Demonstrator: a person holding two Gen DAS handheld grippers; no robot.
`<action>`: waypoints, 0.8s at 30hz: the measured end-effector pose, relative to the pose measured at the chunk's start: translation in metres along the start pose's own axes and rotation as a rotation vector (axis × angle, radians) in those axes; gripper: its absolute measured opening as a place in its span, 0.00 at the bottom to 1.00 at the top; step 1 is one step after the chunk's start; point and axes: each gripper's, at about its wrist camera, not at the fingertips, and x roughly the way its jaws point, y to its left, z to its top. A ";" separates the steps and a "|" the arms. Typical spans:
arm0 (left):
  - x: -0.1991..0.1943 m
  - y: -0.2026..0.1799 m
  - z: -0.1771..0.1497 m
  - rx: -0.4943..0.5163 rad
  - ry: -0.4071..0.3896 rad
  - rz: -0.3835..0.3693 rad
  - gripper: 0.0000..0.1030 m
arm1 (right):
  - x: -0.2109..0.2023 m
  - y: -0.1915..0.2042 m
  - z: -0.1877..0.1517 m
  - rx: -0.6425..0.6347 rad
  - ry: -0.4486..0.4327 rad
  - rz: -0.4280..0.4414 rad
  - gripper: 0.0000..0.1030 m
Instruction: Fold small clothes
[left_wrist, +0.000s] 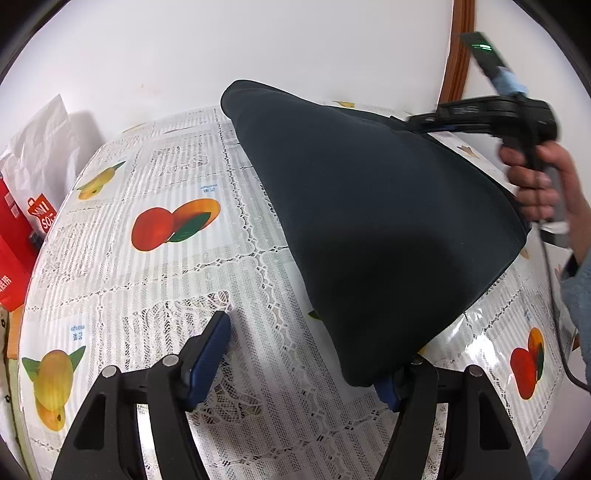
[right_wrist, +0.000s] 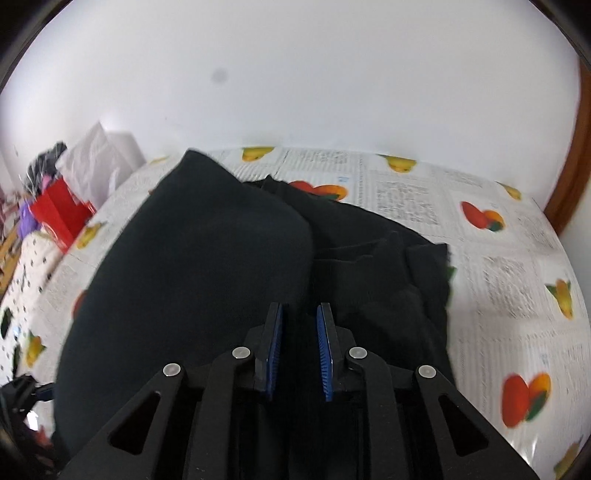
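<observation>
Left wrist view shows the dark garment (left_wrist: 369, 206) lying on the fruit-print tablecloth (left_wrist: 155, 258), its near corner draped over the left gripper (left_wrist: 306, 354)'s right finger and hiding that blue pad; the jaws stand wide apart, pinching nothing. A hand (left_wrist: 535, 177) carries the right gripper (right_wrist: 300, 350), its tips hidden behind the cloth here. Right wrist view, blurred, has those jaws narrowly parted above the garment, no fabric visibly caught between the pads.

Black angular plastic left gripper (left_wrist: 299, 354) and matching right gripper (right_wrist: 300, 350) are fitted with ribbed blue pads and silver round pivot screws. A blue-grey, apparently knitted sleeve (left_wrist: 578, 295) is worn.
</observation>
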 end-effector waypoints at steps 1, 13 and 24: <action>-0.001 0.001 0.000 -0.007 -0.002 -0.004 0.67 | -0.008 -0.004 -0.004 0.015 0.002 0.011 0.24; 0.005 -0.030 0.007 -0.019 -0.002 -0.037 0.67 | -0.030 -0.019 -0.081 0.168 0.032 0.100 0.50; 0.012 -0.031 0.011 -0.020 0.002 0.002 0.69 | -0.044 -0.012 -0.097 0.182 0.024 0.161 0.53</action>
